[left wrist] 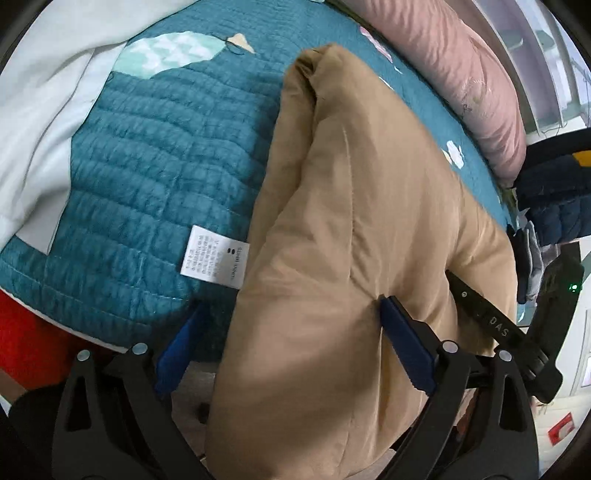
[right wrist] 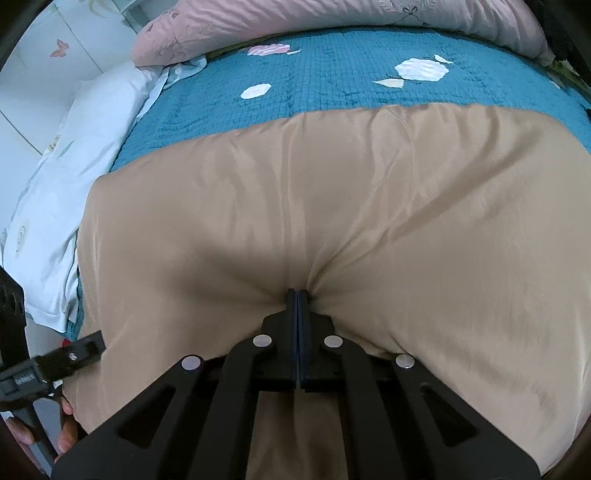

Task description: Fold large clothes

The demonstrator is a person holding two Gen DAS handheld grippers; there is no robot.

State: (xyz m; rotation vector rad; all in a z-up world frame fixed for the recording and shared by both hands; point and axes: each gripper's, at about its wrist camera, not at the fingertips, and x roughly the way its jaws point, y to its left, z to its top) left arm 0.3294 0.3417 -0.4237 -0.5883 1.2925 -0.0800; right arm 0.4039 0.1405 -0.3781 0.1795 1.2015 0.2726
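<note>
A teal quilted bedspread [right wrist: 332, 85] with pale flower patches covers the bed and fills the background of both views; across its near part lies the tan garment [right wrist: 332, 221], a large padded piece spread wide in the right wrist view, with its lower edge hanging over the bed's side toward the cameras; in the left wrist view the same tan garment [left wrist: 369, 221] shows as a thick folded mass running away from the camera; a pink pillow [right wrist: 332, 18] lies along the far edge of the bed, and a white sheet [right wrist: 85, 147] is bunched beside the garment on the left of the right wrist view; the right gripper [right wrist: 297, 295] has its blue pads pressed together, pinching a pucker of the tan fabric near the middle of the garment; the left gripper [left wrist: 291, 328] stands spread wide over the garment's edge, one blue pad dug into the fabric and the other out over the bedspread, so nothing is clamped; a white care label [left wrist: 216, 256] sticks out from the garment's side onto the teal quilt.
</note>
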